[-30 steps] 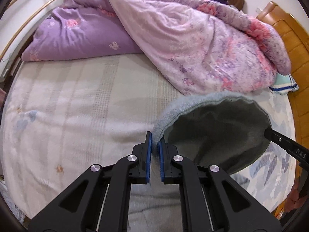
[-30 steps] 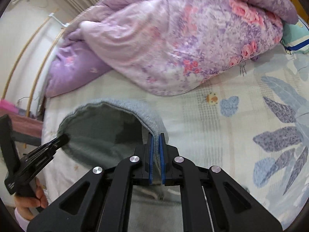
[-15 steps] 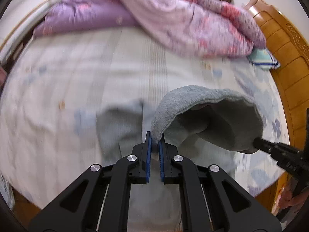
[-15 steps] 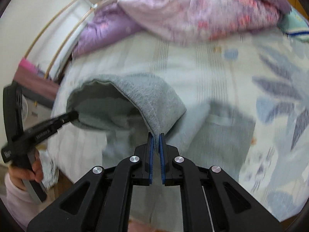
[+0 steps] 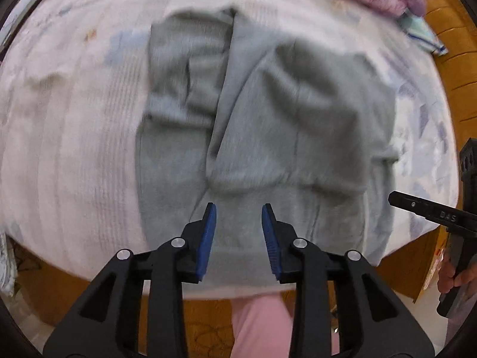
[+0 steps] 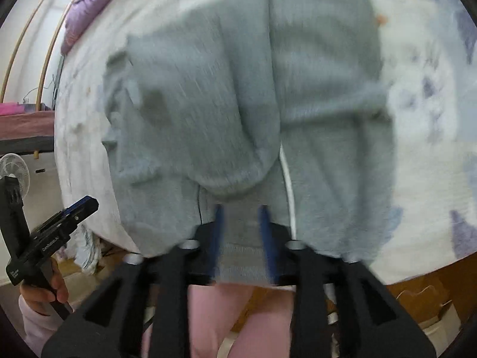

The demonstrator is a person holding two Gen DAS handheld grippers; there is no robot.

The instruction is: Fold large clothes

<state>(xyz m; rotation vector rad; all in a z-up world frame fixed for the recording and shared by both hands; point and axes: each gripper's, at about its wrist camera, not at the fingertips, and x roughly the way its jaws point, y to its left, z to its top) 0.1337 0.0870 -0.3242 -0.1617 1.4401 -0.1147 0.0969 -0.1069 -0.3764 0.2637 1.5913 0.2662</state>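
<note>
Grey garment (image 5: 268,137) folded on bed (image 5: 74,149), left gripper (image 5: 239,208) and right gripper (image 6: 240,210) pointing steeply down, jaws opening, seemingly released

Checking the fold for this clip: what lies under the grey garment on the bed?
The grey garment lies doubled over itself on the pale patterned bedsheet, which shows all around it. What the sheet carries beneath the cloth is covered.

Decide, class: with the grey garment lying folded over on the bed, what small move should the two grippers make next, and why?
Probably lift both clear: the left gripper and right gripper are opening with nothing pinched, and the grey garment lies doubled on the bed.
</note>
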